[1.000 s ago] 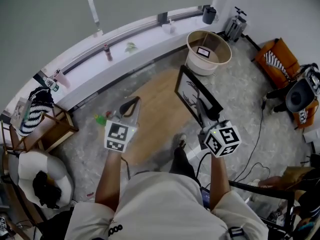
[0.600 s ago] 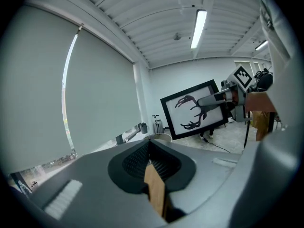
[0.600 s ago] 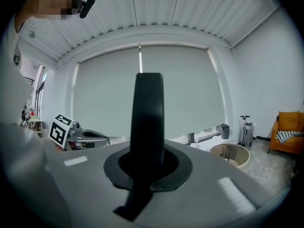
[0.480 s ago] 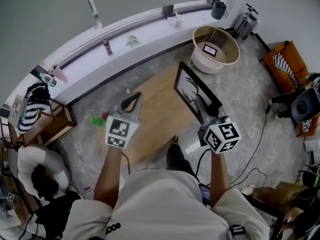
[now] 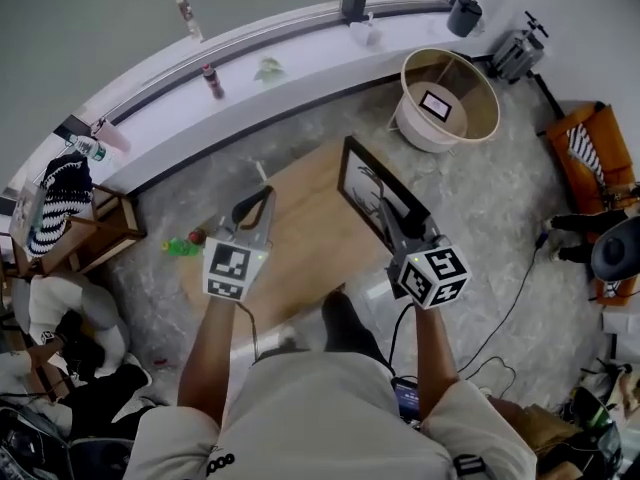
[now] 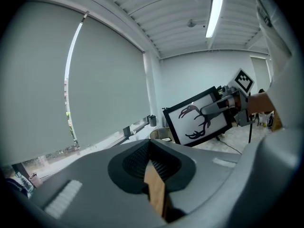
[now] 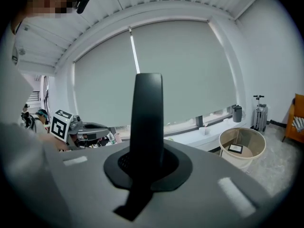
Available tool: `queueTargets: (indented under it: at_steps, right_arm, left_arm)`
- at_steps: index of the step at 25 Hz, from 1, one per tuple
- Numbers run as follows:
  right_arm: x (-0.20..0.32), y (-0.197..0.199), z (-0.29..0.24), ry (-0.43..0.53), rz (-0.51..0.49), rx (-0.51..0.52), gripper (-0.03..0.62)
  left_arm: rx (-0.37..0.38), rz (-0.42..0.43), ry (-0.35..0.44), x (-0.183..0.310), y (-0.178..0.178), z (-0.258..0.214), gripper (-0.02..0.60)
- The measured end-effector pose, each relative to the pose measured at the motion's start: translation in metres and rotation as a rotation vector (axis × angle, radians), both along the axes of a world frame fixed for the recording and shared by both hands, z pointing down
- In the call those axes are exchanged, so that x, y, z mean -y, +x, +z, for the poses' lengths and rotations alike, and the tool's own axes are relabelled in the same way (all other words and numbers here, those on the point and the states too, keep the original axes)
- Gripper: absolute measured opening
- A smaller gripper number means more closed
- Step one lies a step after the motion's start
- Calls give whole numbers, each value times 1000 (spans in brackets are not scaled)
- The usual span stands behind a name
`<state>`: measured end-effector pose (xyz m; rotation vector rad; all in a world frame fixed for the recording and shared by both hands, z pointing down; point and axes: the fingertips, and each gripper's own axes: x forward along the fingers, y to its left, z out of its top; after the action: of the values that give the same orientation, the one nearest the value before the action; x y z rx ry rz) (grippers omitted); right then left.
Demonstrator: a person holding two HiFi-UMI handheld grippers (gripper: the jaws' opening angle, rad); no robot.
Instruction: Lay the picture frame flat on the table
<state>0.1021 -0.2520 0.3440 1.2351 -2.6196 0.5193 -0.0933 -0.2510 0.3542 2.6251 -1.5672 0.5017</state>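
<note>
Table point(image 5: 300, 238) being overhung, two o'clock, by upright picture frame point(image 5: 365, 183) being clamped in right gripper point(image 5: 390, 223); left gripper point(image 5: 252, 213) being held closed, empty; laying pending.

I note a grey marbled floor point(image 5: 500, 198), a long white sill point(image 5: 310, 53) under drawn blinds point(image 7: 190, 75), a lit ceiling strip light point(image 6: 212, 15), an orange chair point(image 5: 600, 168).

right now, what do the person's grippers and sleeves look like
Both the left gripper and the right gripper are grey with black jaws, each carrying a white cube with black square markers. A thin dark cable trails back from each. The person wears a pale short-sleeved shirt.
</note>
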Motion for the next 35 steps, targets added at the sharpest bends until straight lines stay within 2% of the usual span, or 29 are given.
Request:
queueTargets:
  at_steps: [10,23,35]
  right_arm:
    - [66,10,77,-154,-62,17,14]
    - [106,20,177,-323,-142,4,14]
    - [143,19,283,-466,-164,-5,14]
  left_arm:
    - [7,-71,-113,42,9,72,11]
    - [-6,-195,-254,64,18,156,11]
    - [-43,-257,-361,87,27,238,11]
